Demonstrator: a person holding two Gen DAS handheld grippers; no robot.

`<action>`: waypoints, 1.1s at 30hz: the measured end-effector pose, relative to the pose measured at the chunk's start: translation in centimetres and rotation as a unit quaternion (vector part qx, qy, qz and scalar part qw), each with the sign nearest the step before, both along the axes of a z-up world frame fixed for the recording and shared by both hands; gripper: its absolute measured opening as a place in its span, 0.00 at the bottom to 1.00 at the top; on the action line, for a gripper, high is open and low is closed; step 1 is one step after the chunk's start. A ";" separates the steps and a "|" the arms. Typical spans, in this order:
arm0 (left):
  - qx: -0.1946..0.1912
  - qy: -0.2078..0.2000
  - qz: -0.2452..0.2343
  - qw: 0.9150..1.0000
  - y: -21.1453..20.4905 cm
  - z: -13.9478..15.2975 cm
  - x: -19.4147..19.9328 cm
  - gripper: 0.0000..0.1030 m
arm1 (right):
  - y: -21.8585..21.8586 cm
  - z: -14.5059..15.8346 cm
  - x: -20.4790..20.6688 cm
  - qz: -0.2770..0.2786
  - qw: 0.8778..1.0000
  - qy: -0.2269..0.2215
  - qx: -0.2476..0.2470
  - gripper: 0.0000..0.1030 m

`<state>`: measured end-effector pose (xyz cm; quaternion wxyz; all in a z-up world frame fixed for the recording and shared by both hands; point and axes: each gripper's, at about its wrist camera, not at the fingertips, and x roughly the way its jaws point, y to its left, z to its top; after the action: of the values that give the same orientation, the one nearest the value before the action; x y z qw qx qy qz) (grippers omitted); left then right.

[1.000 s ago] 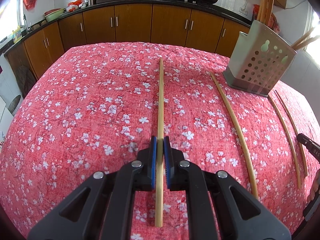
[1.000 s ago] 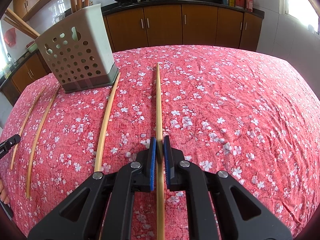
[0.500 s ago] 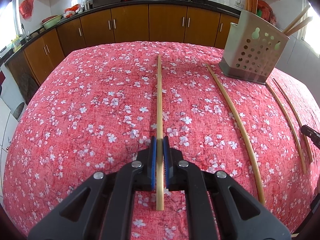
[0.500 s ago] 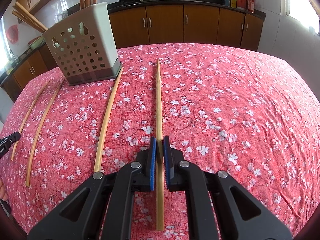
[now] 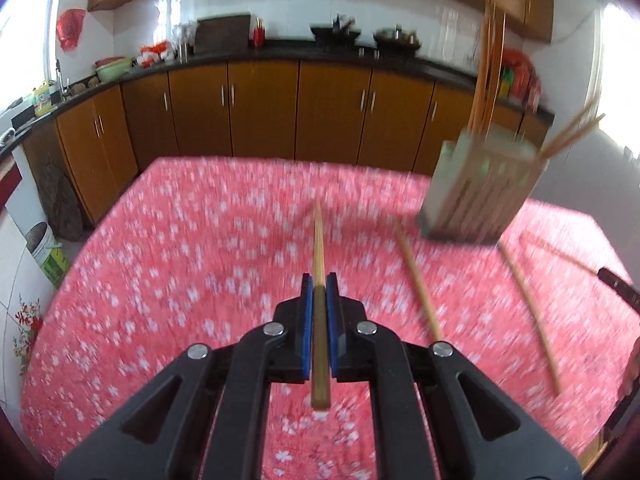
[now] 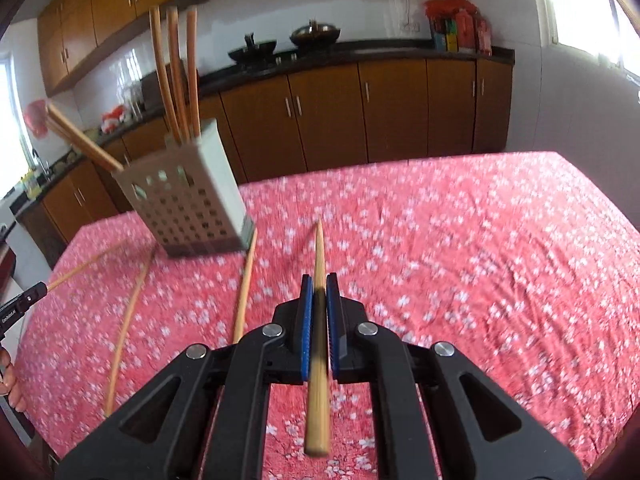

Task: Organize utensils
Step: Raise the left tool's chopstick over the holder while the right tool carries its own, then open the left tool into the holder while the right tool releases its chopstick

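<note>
My left gripper [image 5: 319,280] is shut on a bamboo chopstick [image 5: 318,240], held above the red floral tablecloth [image 5: 180,260] and pointing away from me. My right gripper [image 6: 319,280] is shut on a second chopstick [image 6: 319,244] the same way. Between the two hands stands a perforated grey utensil holder [image 5: 480,196] [image 6: 188,204] with several chopsticks upright in it. Two loose chopsticks [image 5: 418,280] [image 5: 528,304] lie on the cloth below the holder, also visible in the right wrist view [image 6: 244,292] [image 6: 126,320]. The left view is blurred.
Brown kitchen cabinets [image 5: 260,108] and a dark counter with woks [image 6: 316,34] run behind the table. The other gripper's tip shows at each view's edge [image 5: 616,284] [image 6: 24,304]. A person's hand [image 6: 8,376] is at the far left.
Both grippers have risen with their chopsticks, which now hang off the cloth. Both views have tilted up, so more of the cabinets and wall shows.
</note>
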<state>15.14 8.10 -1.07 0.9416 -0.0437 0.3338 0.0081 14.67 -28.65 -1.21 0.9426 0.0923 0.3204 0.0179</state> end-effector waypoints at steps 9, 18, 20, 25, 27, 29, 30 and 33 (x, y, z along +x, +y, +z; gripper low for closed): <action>-0.028 -0.083 -0.008 0.996 -0.3 6.6 -0.2 0.07 | -0.2 4.2 -0.7 -0.004 0.998 -0.068 0.006 0.07; -0.021 -0.118 -0.052 0.991 -2.1 11.0 -0.8 0.07 | 1.5 9.1 -0.9 0.028 0.992 -0.121 0.021 0.07; -0.028 -0.127 -0.064 0.989 -2.7 12.2 -1.1 0.07 | 2.0 10.6 -0.9 0.041 0.989 -0.139 0.029 0.07; -0.047 -0.148 -0.097 0.983 -4.5 14.6 -1.3 0.07 | 3.5 14.2 -1.5 0.065 0.978 -0.193 0.045 0.07; -0.052 -0.160 -0.111 0.980 -5.5 15.7 -1.4 0.07 | 4.1 15.6 -1.4 0.069 0.972 -0.219 0.049 0.07; -0.058 -0.171 -0.120 0.976 -6.2 16.6 -1.4 0.07 | 4.5 16.6 -1.2 0.069 0.968 -0.236 0.049 0.07; -0.061 -0.179 -0.122 0.974 -6.7 17.2 -1.2 0.07 | 4.7 17.1 -1.0 0.068 0.966 -0.245 0.049 0.07; -0.070 -0.199 -0.123 0.970 -7.6 18.5 -0.5 0.07 | 5.3 17.9 0.0 0.061 0.961 -0.267 0.047 0.07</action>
<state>14.64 0.47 17.43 0.9776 -0.0686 0.1418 -0.1395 14.63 -23.35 16.71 0.9855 0.1087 0.0609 0.1148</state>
